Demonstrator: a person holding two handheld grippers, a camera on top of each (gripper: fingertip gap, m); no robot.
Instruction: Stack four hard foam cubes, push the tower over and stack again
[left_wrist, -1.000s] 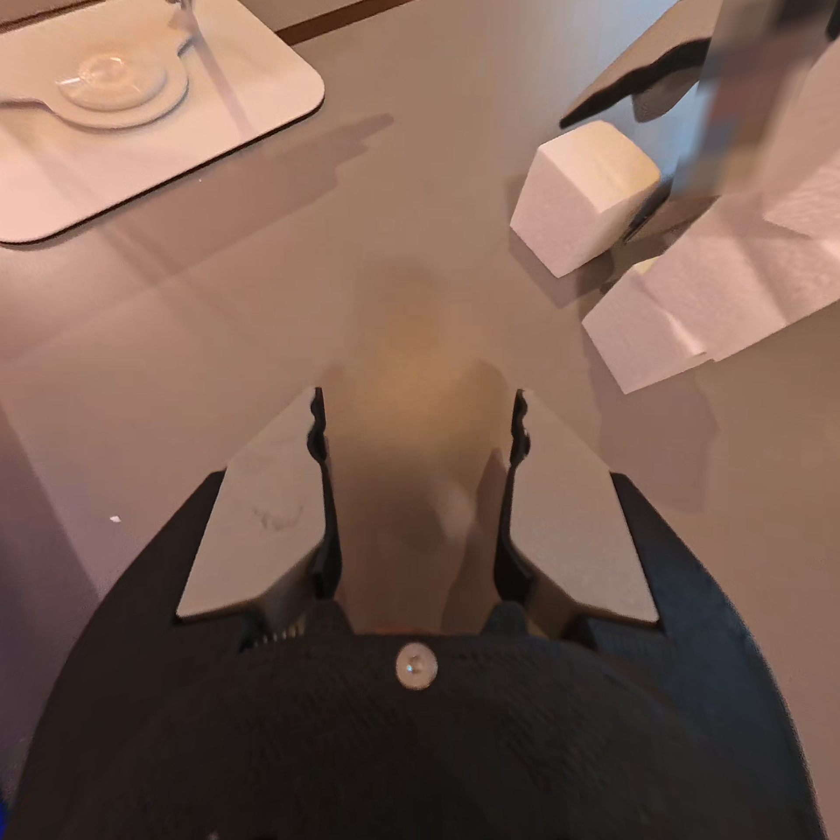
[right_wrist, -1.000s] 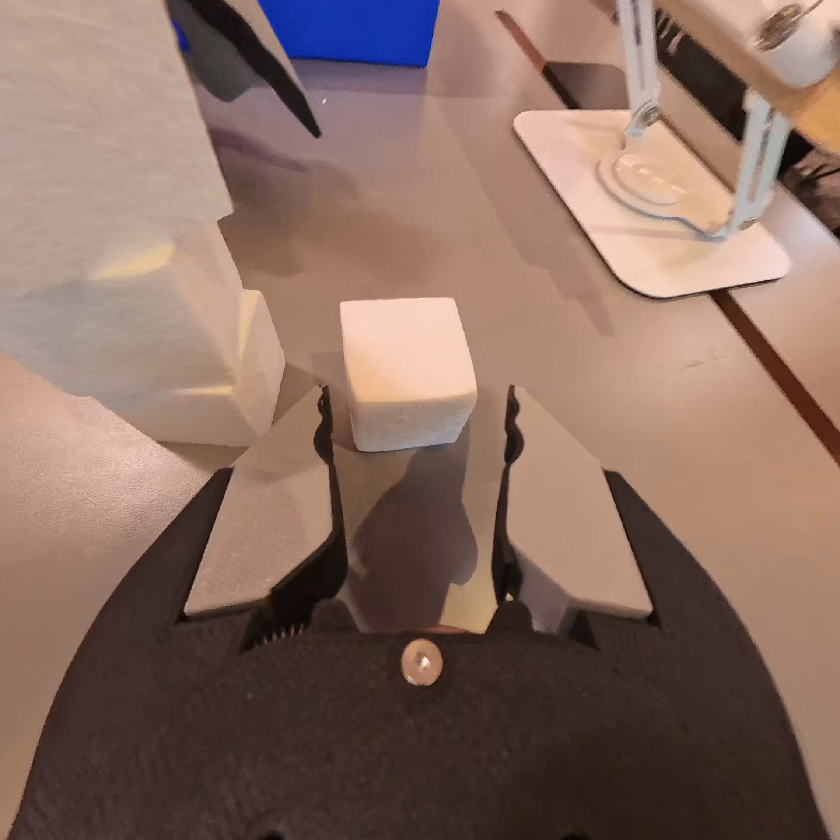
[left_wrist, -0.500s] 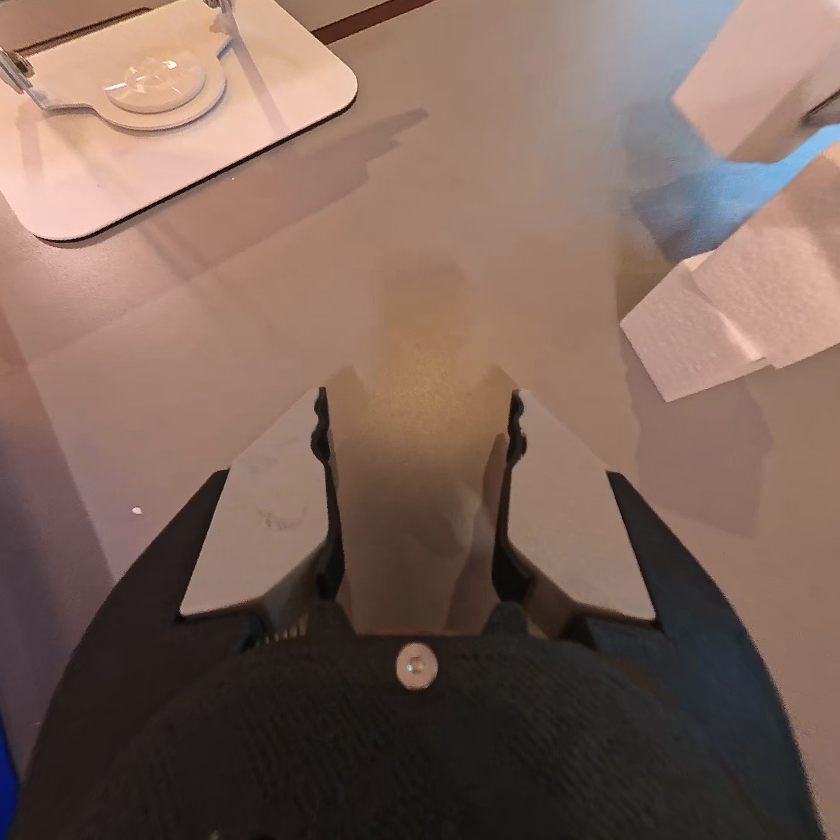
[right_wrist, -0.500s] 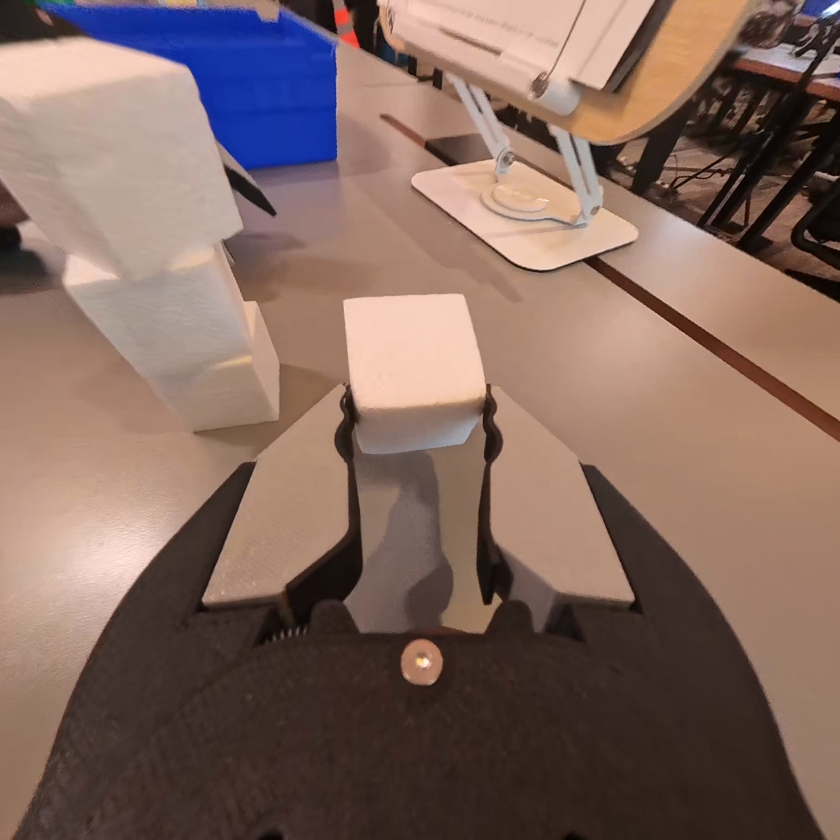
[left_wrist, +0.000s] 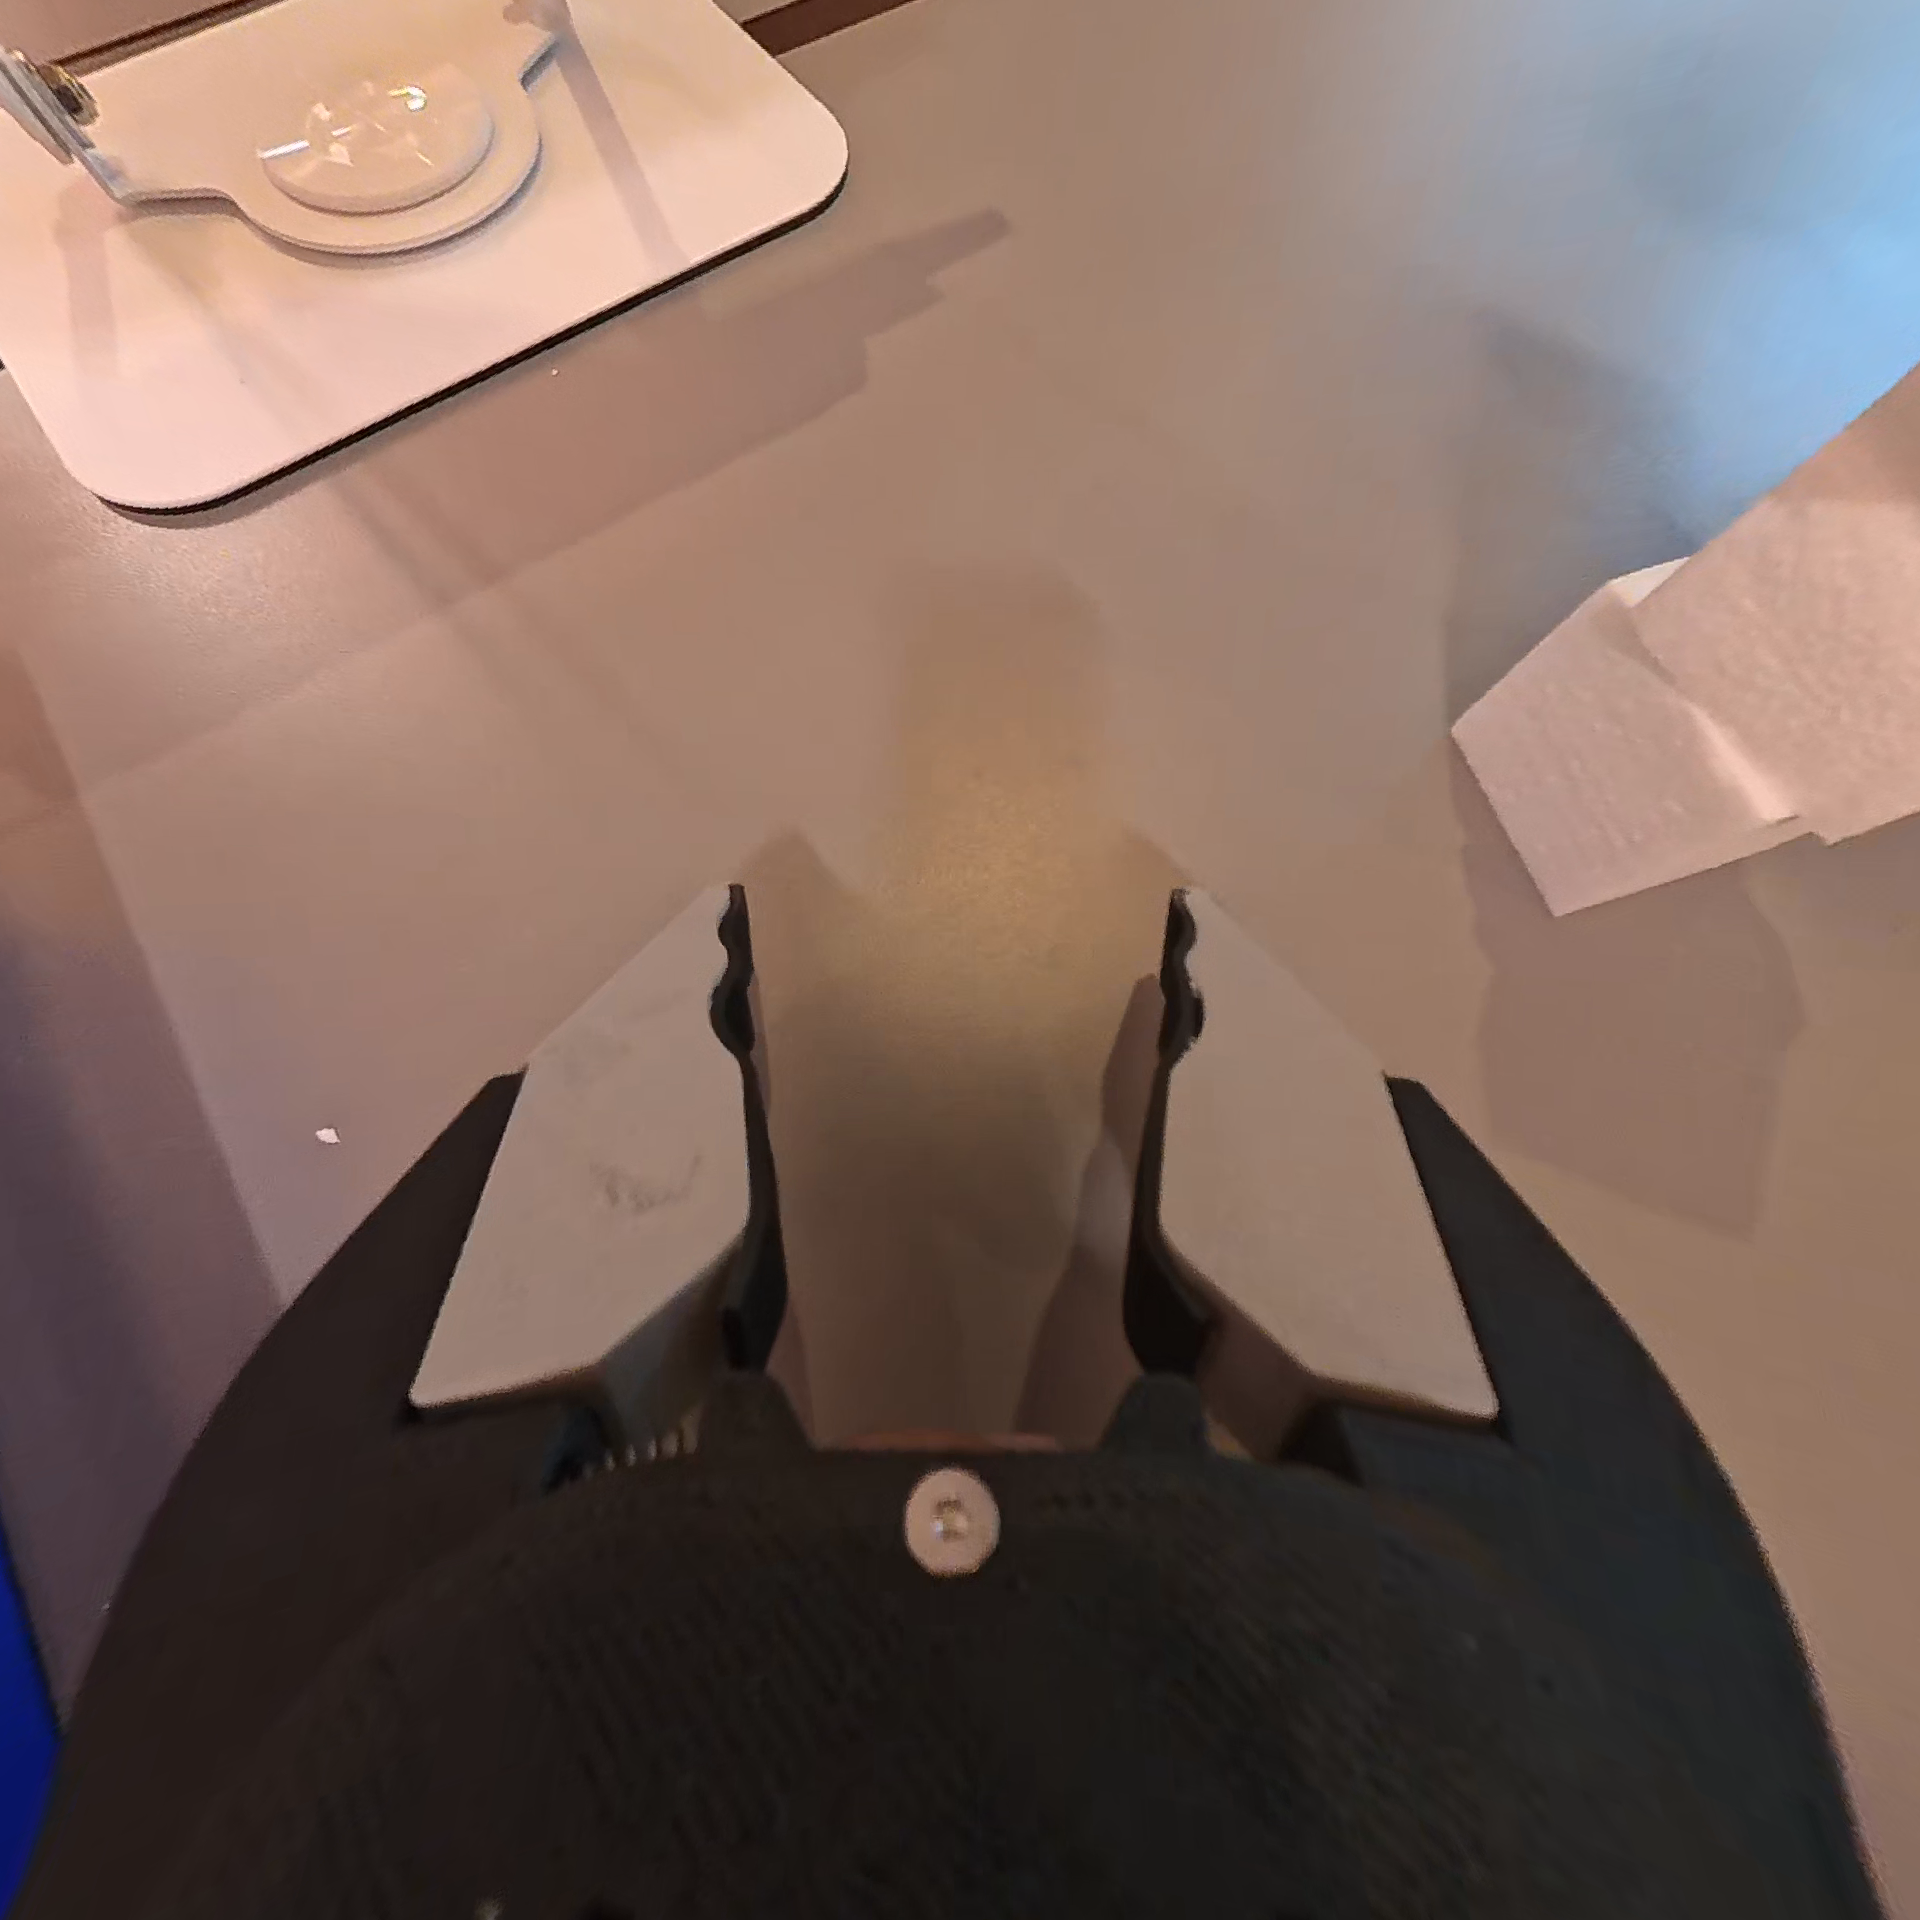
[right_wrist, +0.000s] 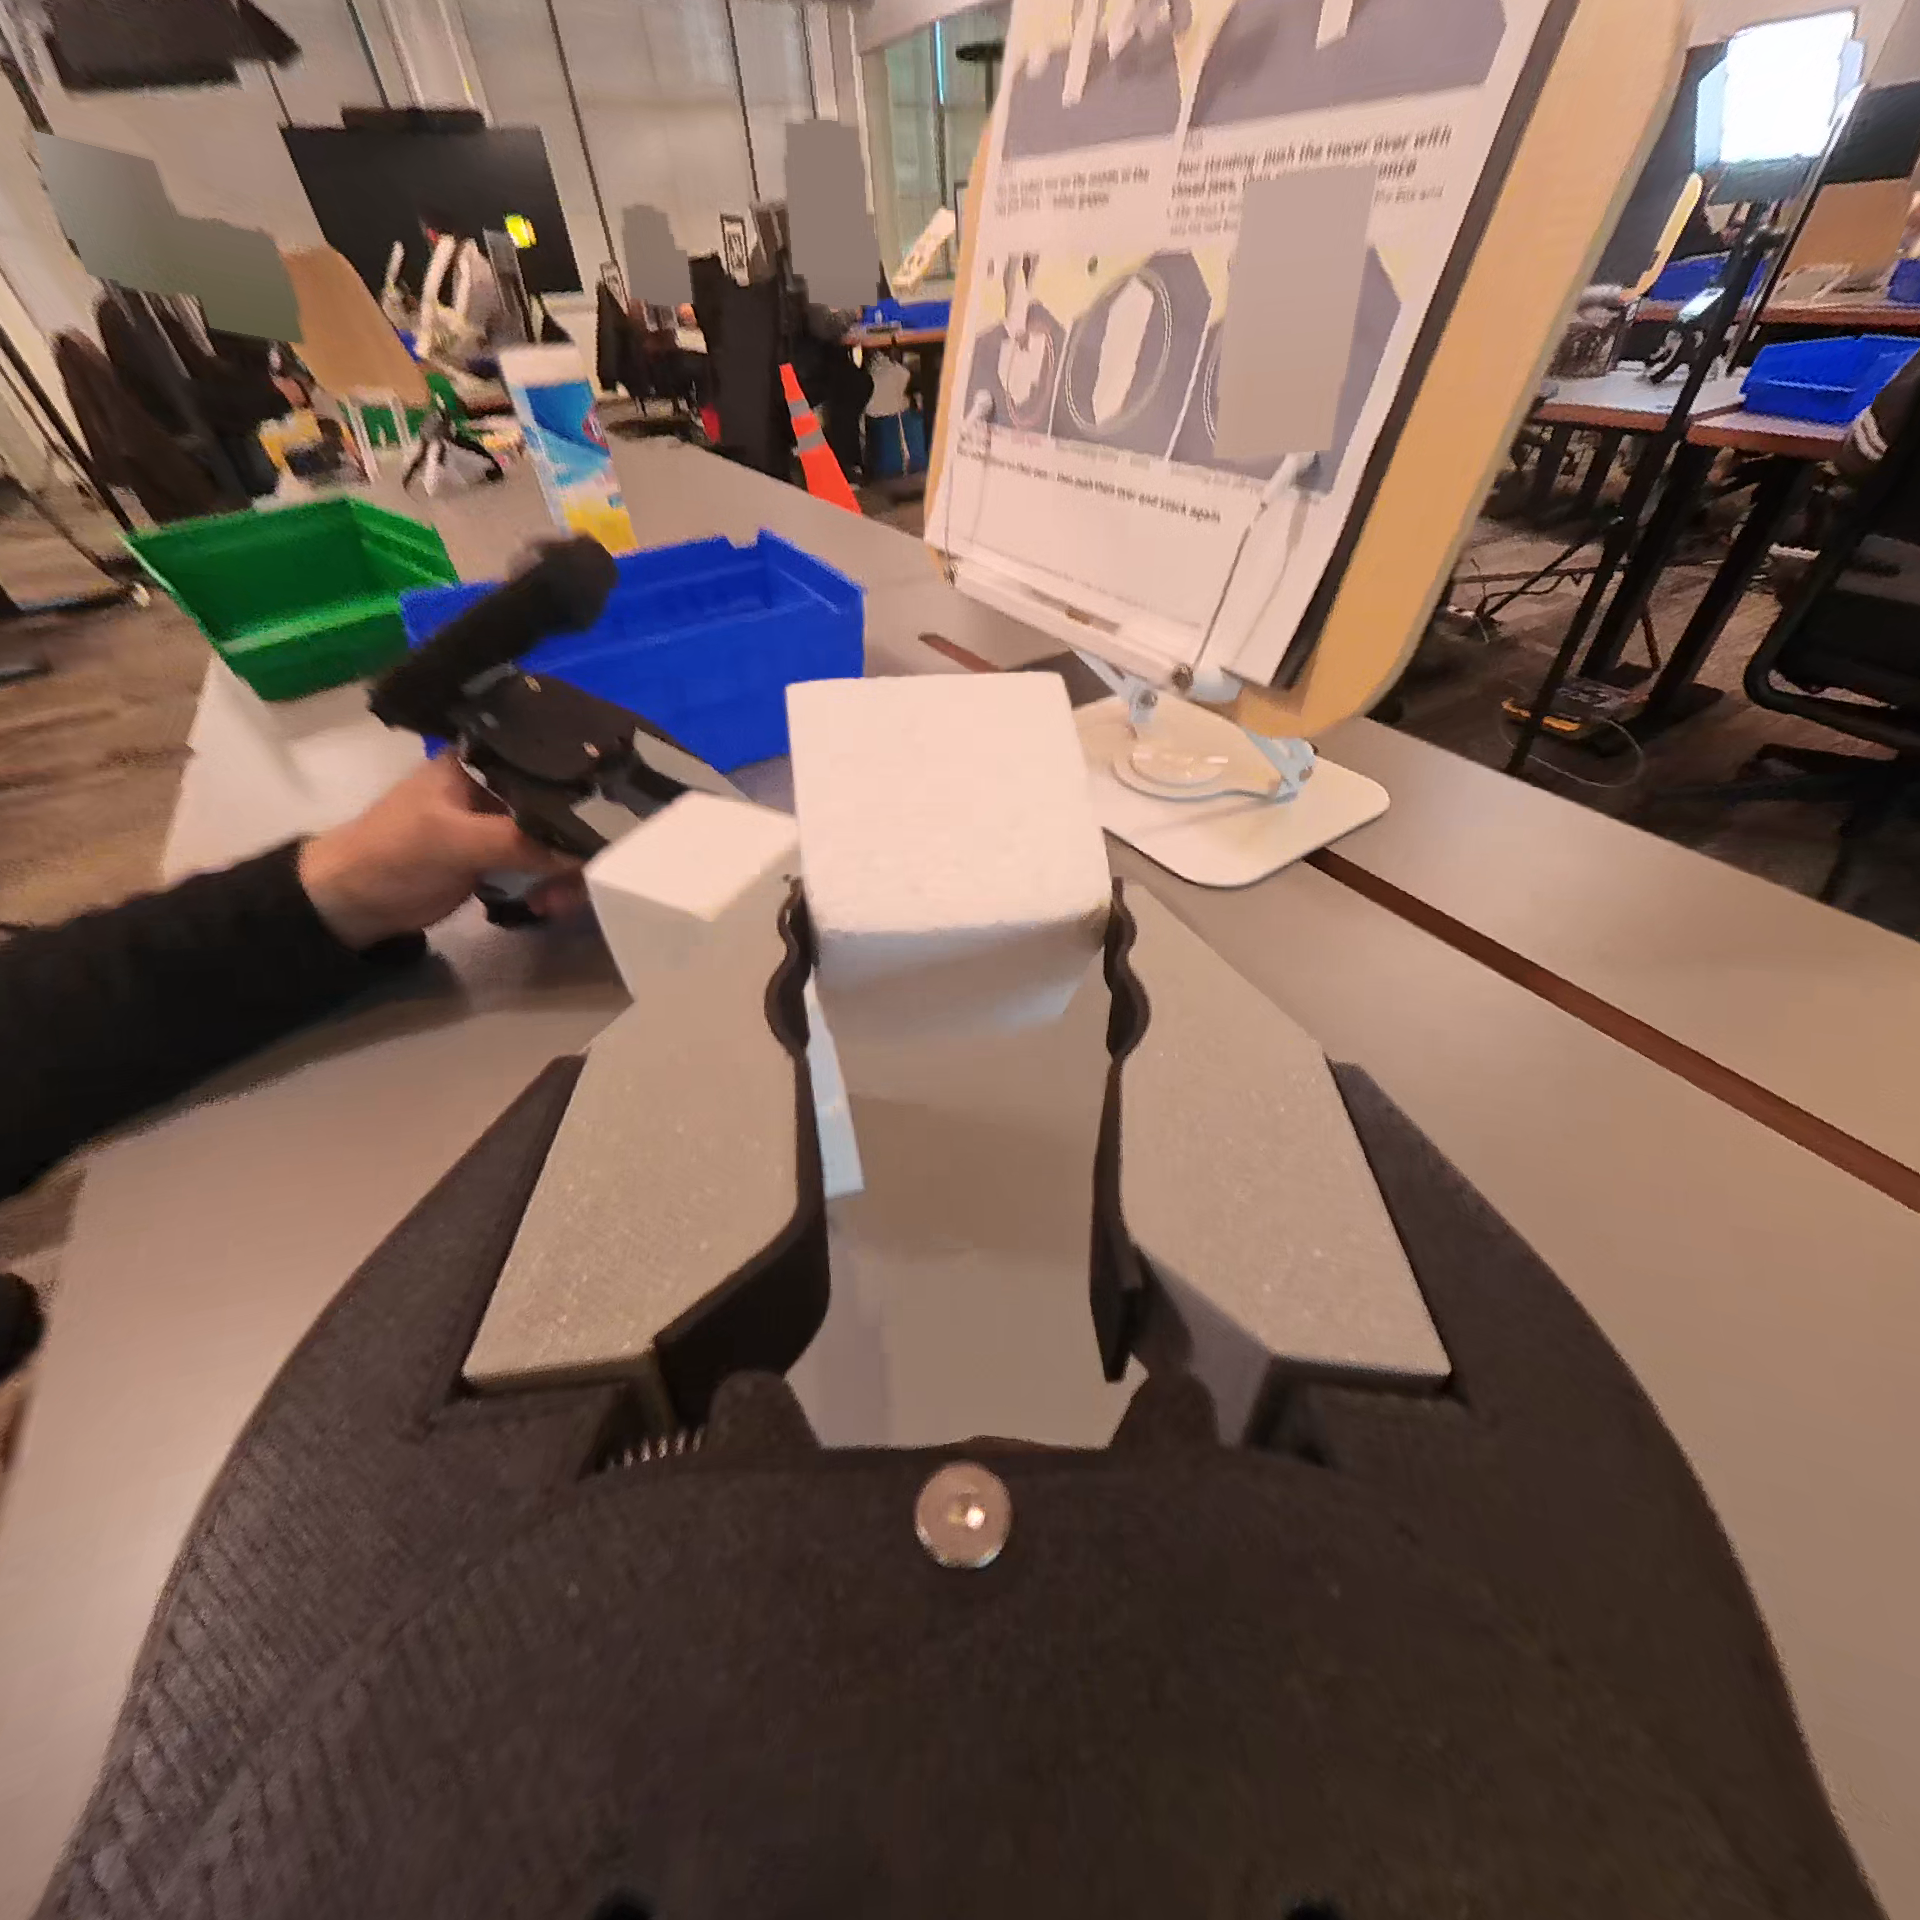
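Note:
My right gripper (right_wrist: 954, 940) is shut on a white foam cube (right_wrist: 940, 831) and holds it in the air. Just left of and behind it stands the stack of white foam cubes, its top cube (right_wrist: 691, 883) level with my left finger; the lower cubes are mostly hidden behind my fingers. In the left wrist view the stack's lower cubes (left_wrist: 1621, 769) show at the right edge. My left gripper (left_wrist: 956, 940) is open and empty above bare table, left of the stack. It also shows in the right wrist view (right_wrist: 540, 748), held by a hand.
A white stand base (left_wrist: 312, 291) lies at the far left of the grey table (left_wrist: 1039, 520); the same stand (right_wrist: 1236, 790) carries a tilted board with a printed sheet. A blue bin (right_wrist: 707, 634) and a green bin (right_wrist: 291, 592) stand behind the stack. About 30 cm separates my left fingertips from my right.
My right gripper closed on the loose cube and lifted it from the table to the height of the stack's top. My left gripper drew back and stayed open.

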